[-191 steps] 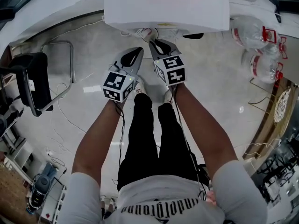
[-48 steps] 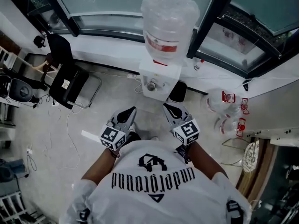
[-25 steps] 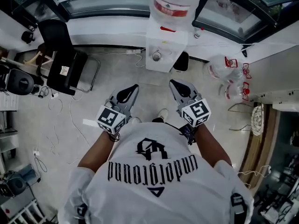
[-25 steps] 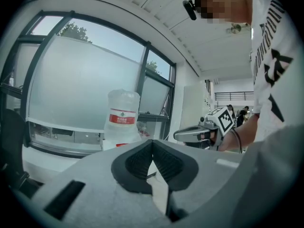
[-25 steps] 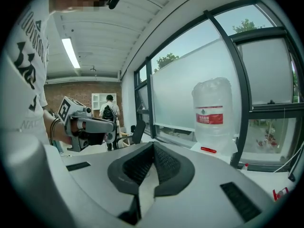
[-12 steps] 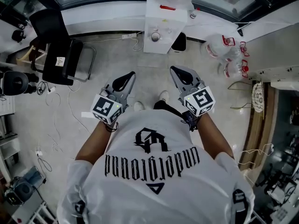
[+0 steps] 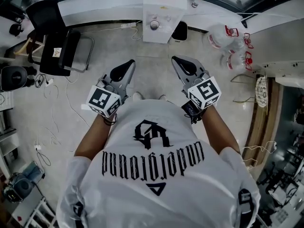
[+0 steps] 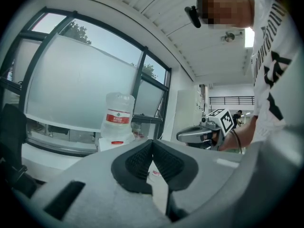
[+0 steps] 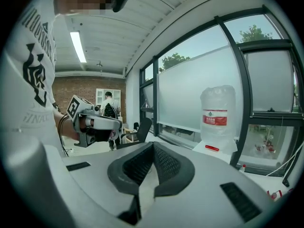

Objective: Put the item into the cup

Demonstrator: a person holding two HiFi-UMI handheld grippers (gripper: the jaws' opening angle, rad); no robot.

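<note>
Nowhere around the person is an item or a cup showing in any view, so the task itself is not yet getting under way. Out in front, the left gripper (image 7: 129,63) and the right gripper (image 7: 175,60) are hovering side by side, each with its jaws pressed together on nothing, pointing toward the water dispenser (image 7: 159,13) by the window. The next move, I judge, is calling for finding the item and opening one gripper.

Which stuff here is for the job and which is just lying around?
For the job: left claw, right claw, both shut, empty. No cup I can make out.
Just lying about: water dispenser, spare water jugs, black chair.
</note>
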